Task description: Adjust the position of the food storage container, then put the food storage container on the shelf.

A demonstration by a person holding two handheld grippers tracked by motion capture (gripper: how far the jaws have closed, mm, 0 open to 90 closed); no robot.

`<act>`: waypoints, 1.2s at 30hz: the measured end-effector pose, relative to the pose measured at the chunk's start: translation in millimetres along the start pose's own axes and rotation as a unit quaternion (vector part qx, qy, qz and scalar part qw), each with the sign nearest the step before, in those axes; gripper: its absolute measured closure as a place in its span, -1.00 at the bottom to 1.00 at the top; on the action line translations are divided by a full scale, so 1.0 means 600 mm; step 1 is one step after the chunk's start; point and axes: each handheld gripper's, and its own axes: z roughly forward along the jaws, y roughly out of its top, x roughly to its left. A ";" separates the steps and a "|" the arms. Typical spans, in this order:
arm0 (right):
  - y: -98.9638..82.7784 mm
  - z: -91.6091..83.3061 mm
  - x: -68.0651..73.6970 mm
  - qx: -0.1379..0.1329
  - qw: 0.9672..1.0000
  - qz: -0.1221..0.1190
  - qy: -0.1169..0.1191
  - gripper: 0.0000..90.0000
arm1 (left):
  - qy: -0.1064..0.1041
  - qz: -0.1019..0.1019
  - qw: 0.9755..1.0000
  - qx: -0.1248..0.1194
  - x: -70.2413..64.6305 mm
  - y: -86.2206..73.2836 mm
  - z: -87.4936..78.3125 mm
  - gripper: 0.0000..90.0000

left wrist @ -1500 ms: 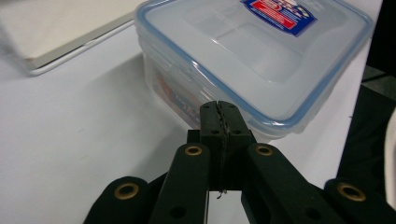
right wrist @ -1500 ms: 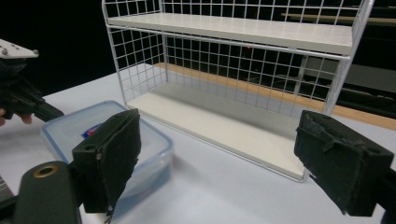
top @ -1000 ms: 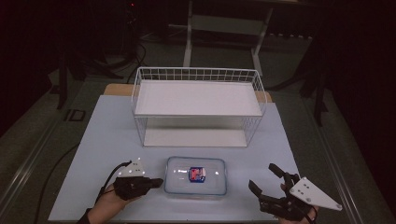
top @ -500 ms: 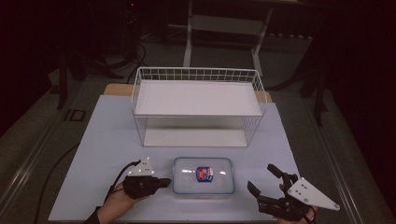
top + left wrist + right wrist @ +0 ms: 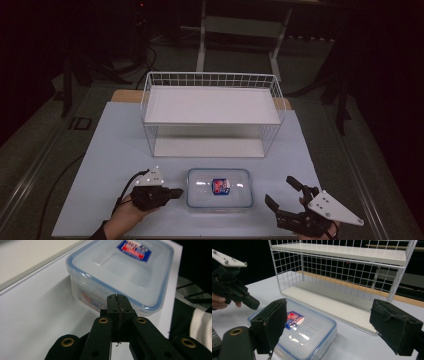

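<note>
We see the clear lidded box [image 5: 219, 188] lying flat on the desk [image 5: 110, 150], its long axis running from our left fingers [image 5: 176, 192] to our right fingers [image 5: 283, 193]. The left fingers are clenched on nothing, their tips just beside the box's short end. The right fingers are spread wide, near the other end. Beyond the box stands the wire shelf [image 5: 212, 115], well apart.
</note>
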 end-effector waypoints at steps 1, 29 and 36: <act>0.000 0.000 0.000 0.000 1.000 0.000 0.001 -0.68 | -0.004 -0.007 1.000 -0.005 0.000 0.002 -0.003 0.97; -0.004 0.047 -0.005 0.050 0.998 0.010 0.021 -0.75 | -0.028 -0.104 0.992 -0.059 0.007 0.055 0.008 -0.99; -0.004 0.073 -0.010 0.064 0.997 0.018 0.030 -0.76 | -0.033 -0.167 0.984 -0.056 0.024 0.055 0.026 -0.97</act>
